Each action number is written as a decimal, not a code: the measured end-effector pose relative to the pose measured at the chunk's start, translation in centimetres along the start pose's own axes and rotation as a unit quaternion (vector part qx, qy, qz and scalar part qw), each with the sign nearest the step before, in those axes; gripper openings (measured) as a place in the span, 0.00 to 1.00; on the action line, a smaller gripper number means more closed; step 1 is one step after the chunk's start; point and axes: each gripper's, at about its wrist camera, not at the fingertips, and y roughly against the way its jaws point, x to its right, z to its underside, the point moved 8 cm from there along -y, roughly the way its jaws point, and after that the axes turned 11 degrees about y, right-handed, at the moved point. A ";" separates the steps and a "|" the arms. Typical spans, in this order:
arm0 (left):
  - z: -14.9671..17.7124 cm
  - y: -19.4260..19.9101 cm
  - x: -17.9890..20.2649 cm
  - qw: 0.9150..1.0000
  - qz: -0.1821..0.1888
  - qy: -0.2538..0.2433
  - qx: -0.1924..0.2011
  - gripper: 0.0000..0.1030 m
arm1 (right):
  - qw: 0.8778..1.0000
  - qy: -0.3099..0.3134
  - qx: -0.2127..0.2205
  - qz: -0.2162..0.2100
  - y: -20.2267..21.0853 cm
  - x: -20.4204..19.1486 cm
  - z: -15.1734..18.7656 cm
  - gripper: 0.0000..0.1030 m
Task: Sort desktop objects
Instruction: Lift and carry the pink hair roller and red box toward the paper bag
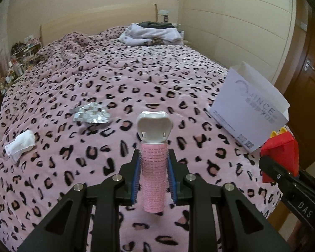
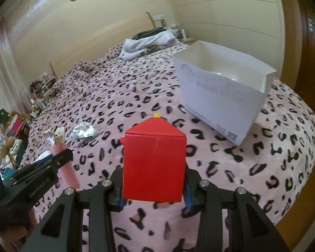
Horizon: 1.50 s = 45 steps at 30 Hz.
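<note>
My left gripper (image 1: 153, 163) is shut on a pink hair roller (image 1: 153, 176) with a white clip top, held upright above the bed. My right gripper (image 2: 154, 180) is shut on a red house-shaped box (image 2: 154, 163) with a yellow tip; the same red box (image 1: 283, 153) shows at the right edge of the left wrist view. An open white paper box (image 2: 220, 96) stands ahead and to the right of the red box, and the white paper box (image 1: 250, 109) sits at the bed's right side. A crumpled foil wrapper (image 1: 91, 113) and a white wad (image 1: 21, 146) lie on the bedspread.
The pink leopard-print bedspread (image 1: 136, 79) covers the whole bed. Folded white and dark clothes (image 1: 153, 33) lie at the far end. A cluttered shelf (image 1: 23, 54) stands left of the bed, a wooden door (image 1: 310, 73) at the right. The foil wrapper (image 2: 84, 131) lies left of the red box.
</note>
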 end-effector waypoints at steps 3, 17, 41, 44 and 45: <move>0.1 -0.5 1.5 1.000 0.010 -0.008 -0.006 0.23 | 1.000 -0.008 0.001 0.009 0.2 1.5 0.0 0.40; 0.7 -3.0 8.2 0.997 0.049 -0.050 -0.025 0.23 | 0.999 -0.035 0.004 0.040 1.0 6.6 0.2 0.40; 1.0 -4.8 18.0 0.987 0.105 -0.119 -0.038 0.23 | 0.996 -0.051 0.015 0.079 2.2 11.6 -0.6 0.40; 1.1 -5.0 18.4 0.985 0.110 -0.124 -0.041 0.23 | 0.995 -0.051 0.016 0.083 2.4 11.8 -0.6 0.40; 1.1 -5.0 18.6 0.985 0.111 -0.126 -0.041 0.23 | 0.995 -0.051 0.017 0.084 2.4 11.9 -0.6 0.40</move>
